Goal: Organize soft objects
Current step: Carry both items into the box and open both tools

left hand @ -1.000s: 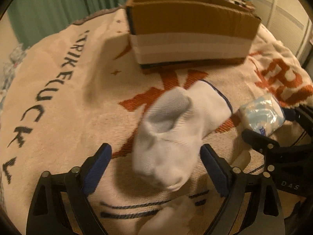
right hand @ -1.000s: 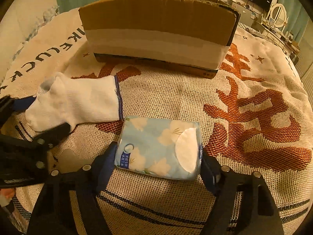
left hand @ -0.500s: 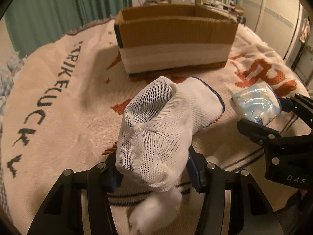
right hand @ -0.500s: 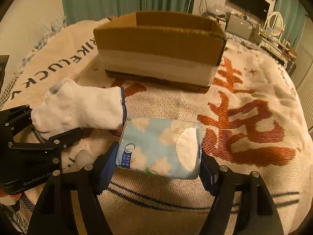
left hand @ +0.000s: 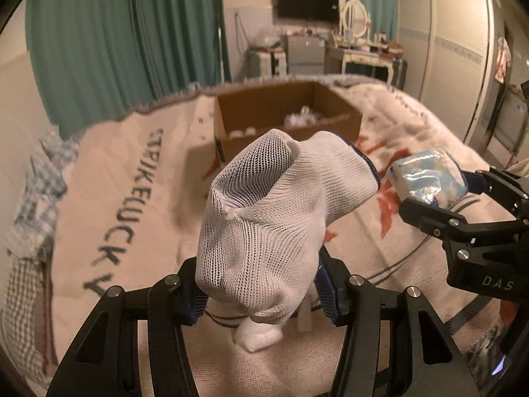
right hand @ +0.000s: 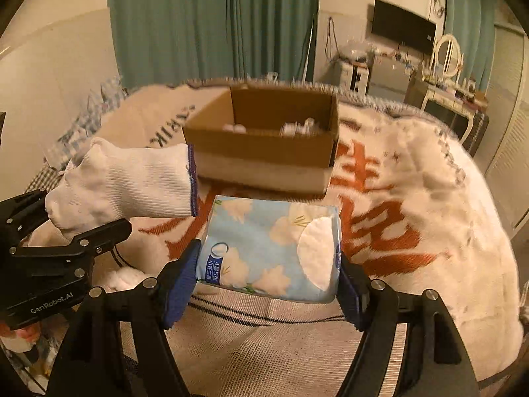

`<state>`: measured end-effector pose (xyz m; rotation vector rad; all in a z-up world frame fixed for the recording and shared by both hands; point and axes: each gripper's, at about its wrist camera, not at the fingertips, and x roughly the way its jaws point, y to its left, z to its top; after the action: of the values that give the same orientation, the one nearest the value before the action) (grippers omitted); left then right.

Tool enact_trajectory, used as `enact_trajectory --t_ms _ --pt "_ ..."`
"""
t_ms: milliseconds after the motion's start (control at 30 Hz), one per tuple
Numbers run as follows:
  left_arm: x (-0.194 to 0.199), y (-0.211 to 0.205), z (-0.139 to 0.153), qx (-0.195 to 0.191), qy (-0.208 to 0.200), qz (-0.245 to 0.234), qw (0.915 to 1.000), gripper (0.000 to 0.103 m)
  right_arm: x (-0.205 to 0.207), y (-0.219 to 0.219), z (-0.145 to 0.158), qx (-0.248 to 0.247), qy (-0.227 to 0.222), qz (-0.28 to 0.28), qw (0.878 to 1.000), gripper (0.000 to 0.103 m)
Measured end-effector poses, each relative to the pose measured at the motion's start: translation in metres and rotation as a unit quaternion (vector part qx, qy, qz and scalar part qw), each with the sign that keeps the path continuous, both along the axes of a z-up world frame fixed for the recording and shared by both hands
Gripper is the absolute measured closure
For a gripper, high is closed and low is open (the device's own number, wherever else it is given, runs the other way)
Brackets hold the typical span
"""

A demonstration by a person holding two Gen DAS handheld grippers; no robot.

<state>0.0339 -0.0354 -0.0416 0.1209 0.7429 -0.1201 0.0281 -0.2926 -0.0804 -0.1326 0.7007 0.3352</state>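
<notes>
The left gripper [left hand: 261, 289] clamps a white sock [left hand: 281, 218]; the right gripper [right hand: 267, 274] grips a blue tissue pack [right hand: 264, 248]. Both are held above the patterned blanket [right hand: 413, 205], the open cardboard box [right hand: 264, 139] unobstructed ahead. The sock's cuff points boxward; a cotton wad [left hand: 256, 339] lies beneath.

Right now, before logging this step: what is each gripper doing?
Left gripper: shut on the white sock.
Right gripper: shut on the tissue pack.

sock [left hand: 277, 218]: white mesh knit, blue cuff edge
tissue pack [right hand: 271, 248]: light blue, cream flowers
box [right hand: 264, 152]: brown, white band
blanket [right hand: 413, 205]: cream, orange characters, black letters
curtain [left hand: 125, 39]: teal
</notes>
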Motion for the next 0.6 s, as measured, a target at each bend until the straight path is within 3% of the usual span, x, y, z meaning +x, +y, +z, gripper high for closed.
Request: enact_trajectory --t_ms 300,600 --pt "0.007 -0.004 0.049 0.006 -0.062 -0.012 0.998 0.05 0.006 -0.003 0.067 0.005 -0.069 0.009 0.998 0.03" --pt "0.064 -0.004 0.072 -0.003 -0.08 -0.021 0.9966 0.05 0.064 -0.001 0.117 0.027 -0.11 0.016 0.993 0.03"
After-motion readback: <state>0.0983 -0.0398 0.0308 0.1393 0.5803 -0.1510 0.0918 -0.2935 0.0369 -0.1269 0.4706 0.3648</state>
